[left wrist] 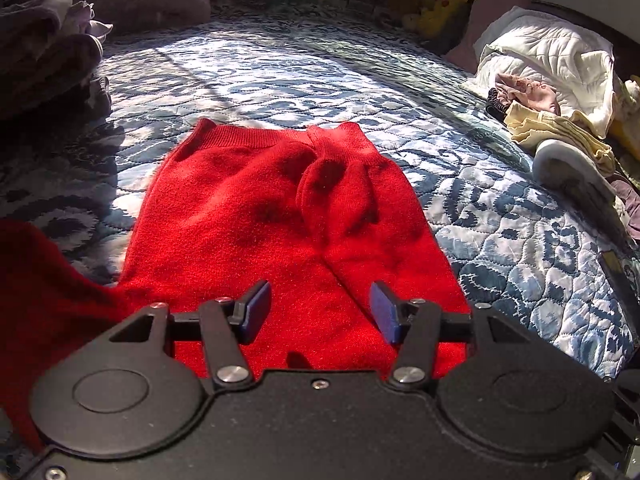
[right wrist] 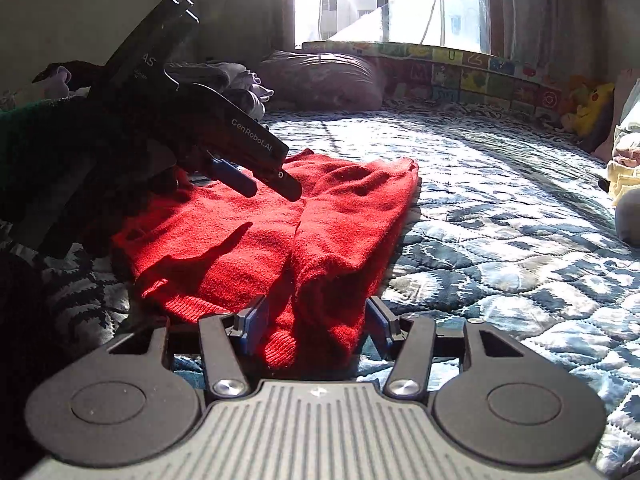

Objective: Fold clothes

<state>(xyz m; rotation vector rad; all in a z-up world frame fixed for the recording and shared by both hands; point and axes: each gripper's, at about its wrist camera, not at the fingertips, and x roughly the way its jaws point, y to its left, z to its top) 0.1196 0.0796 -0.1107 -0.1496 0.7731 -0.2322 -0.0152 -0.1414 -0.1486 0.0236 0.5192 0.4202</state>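
A red sweater (left wrist: pixel 288 216) is lying spread on the bed (left wrist: pixel 280 68), filling the middle of the left wrist frame, its ribbed hem toward the top and a sleeve folded across the body. Another red fold is bunching at the lower left of that frame.

The left gripper (left wrist: pixel 318 312) is hovering just above the near part of the sweater with its jaws standing apart and nothing between them. In the right wrist view this same gripper is showing at the upper left, tilted down over the sweater, casting a shadow on the knit.

The right gripper (right wrist: pixel 316 322) is sitting low at the bottom centre of its frame, jaws spread wide, with a rolled edge of the sweater lying between the blue pads (right wrist: pixel 256 322); the pads are not pressing in on the cloth.

A heap of pale clothes (left wrist: pixel 552 76) is piled at the right edge of the left wrist frame. A dark pillow (right wrist: pixel 324 80) is resting at the top centre of the right wrist frame, under a bright window (right wrist: pixel 384 0), and a yellow toy (right wrist: pixel 592 108) is sitting at the far right.
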